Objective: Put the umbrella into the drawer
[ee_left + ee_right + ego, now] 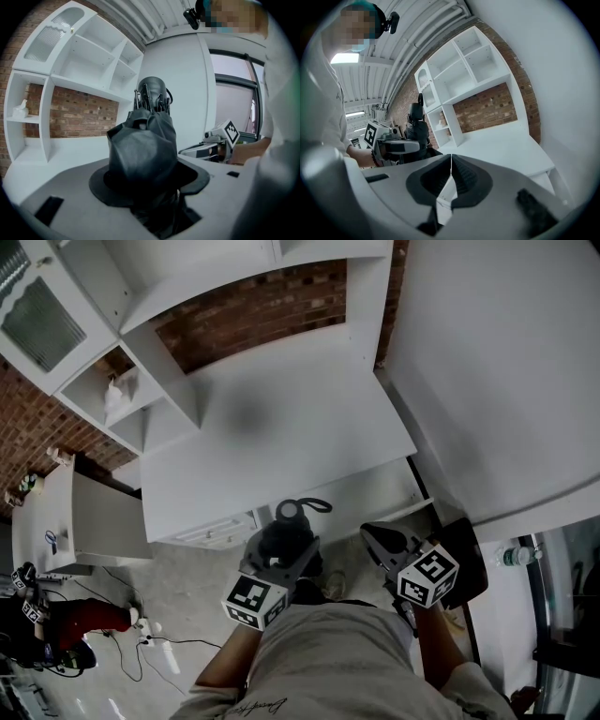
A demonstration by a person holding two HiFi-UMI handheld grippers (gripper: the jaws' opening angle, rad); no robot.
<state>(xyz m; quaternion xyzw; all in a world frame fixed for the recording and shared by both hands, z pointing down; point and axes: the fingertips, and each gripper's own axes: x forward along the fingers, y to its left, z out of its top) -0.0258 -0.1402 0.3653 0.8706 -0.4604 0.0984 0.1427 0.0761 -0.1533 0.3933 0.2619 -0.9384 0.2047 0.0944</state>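
Note:
A black folded umbrella (287,521) pokes forward out of my left gripper (281,547), whose jaws are shut on its bunched fabric. In the left gripper view the umbrella (143,150) fills the middle, its ribbed tip up, and hides the jaws of the left gripper (149,185). My right gripper (377,536) hovers beside it, shut with nothing in it; its pads meet in the right gripper view (451,165). Both are held just in front of the white desk (281,427), above the drawer fronts (380,491) under its edge. Whether a drawer stands open I cannot tell.
White open shelves (141,390) rise at the desk's left and back, one holding a small white object (116,396). A tall white panel (506,381) flanks the right. A low white cabinet (75,521), cables and a red thing (89,620) are at the left.

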